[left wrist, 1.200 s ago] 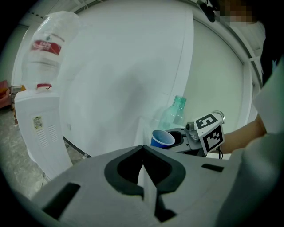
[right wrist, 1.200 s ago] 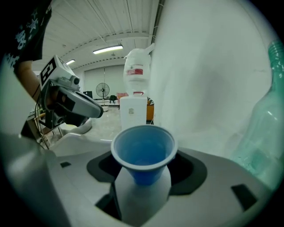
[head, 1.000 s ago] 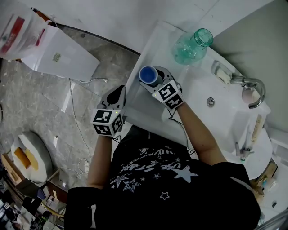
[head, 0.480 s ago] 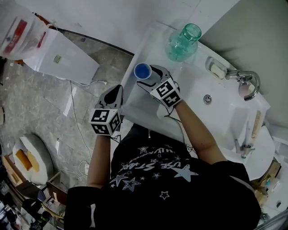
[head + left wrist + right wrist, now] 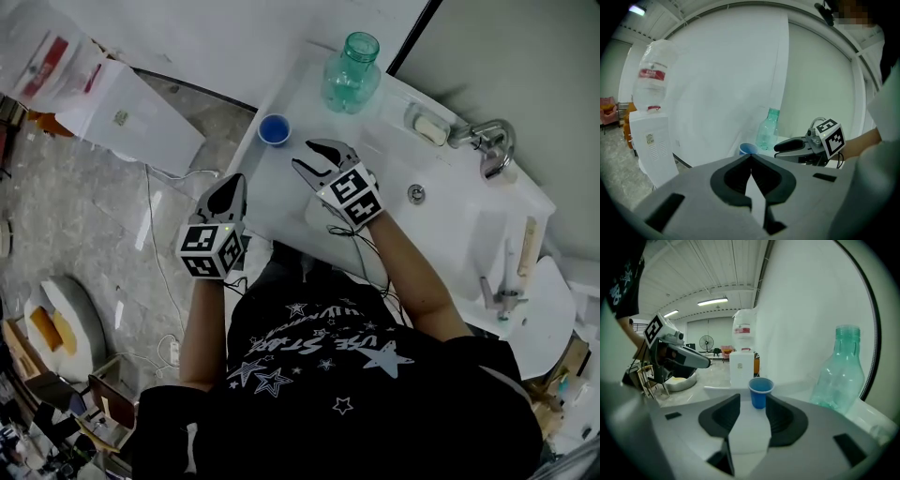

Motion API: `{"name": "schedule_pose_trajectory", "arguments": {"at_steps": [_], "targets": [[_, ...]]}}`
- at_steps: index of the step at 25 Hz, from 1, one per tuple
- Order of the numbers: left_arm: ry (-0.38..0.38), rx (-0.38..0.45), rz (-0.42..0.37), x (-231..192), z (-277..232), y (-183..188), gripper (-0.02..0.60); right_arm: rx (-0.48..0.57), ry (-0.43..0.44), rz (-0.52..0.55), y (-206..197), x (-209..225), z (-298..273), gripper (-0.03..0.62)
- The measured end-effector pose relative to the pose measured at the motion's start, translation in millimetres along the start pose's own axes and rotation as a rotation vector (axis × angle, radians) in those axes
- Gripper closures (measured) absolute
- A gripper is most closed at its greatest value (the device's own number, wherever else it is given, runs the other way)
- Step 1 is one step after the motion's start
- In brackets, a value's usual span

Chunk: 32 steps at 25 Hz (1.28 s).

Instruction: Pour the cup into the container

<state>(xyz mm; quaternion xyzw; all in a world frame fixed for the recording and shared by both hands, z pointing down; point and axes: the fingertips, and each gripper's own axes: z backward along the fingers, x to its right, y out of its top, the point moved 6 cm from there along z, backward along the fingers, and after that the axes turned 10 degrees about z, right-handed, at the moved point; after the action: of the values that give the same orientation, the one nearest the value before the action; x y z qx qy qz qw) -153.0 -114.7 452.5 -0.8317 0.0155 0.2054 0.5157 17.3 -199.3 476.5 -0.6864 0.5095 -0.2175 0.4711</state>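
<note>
A small blue cup (image 5: pixel 275 129) stands upright near the left corner of the white counter (image 5: pixel 277 192). In the right gripper view the blue cup (image 5: pixel 760 391) is just beyond my jaws. The green see-through bottle (image 5: pixel 352 73) stands farther back by the wall, also seen as the bottle (image 5: pixel 839 371). My right gripper (image 5: pixel 302 155) hovers a short way behind the cup; its jaws have just been closing, stand apart and hold nothing. My left gripper (image 5: pixel 231 190) hangs off the counter's left edge with its tips together and empty.
A white water dispenser (image 5: pixel 112 103) stands on the floor to the left. To the right of the counter lie a sink basin (image 5: pixel 459 220), a metal tap (image 5: pixel 492 141) and a soap dish (image 5: pixel 427 127). A cable (image 5: pixel 155 234) trails over the floor.
The right gripper let go of the blue cup, which now stands alone on the counter, and drew back from it. The left gripper shifted slightly.
</note>
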Motion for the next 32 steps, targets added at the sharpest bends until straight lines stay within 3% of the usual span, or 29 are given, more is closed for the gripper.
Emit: {"name": "schedule_pose_trajectory", "arguments": {"at_steps": [3, 6, 13, 22, 32], "targets": [[0.015, 0.021, -0.009, 17.0, 14.9, -6.1, 0.571, 0.023, -0.013, 0.015, -1.0, -5.9, 20.3, 0.478], [0.034, 0.033, -0.006, 29.0, 31.7, -18.0, 0.572, 0.061, -0.043, 0.022, 0.6, -11.9, 36.0, 0.586], [0.065, 0.037, 0.020, 39.5, 57.4, -45.9, 0.571, 0.090, -0.062, 0.020, -1.2, -27.9, 54.3, 0.588], [0.025, 0.047, 0.025, 44.6, 71.9, -56.9, 0.571, 0.073, -0.087, 0.048, 8.7, -45.1, 79.1, 0.588], [0.012, 0.057, 0.022, 48.9, 157.8, -90.6, 0.572, 0.067, -0.116, 0.083, 24.0, -119.3, 109.2, 0.588]]}}
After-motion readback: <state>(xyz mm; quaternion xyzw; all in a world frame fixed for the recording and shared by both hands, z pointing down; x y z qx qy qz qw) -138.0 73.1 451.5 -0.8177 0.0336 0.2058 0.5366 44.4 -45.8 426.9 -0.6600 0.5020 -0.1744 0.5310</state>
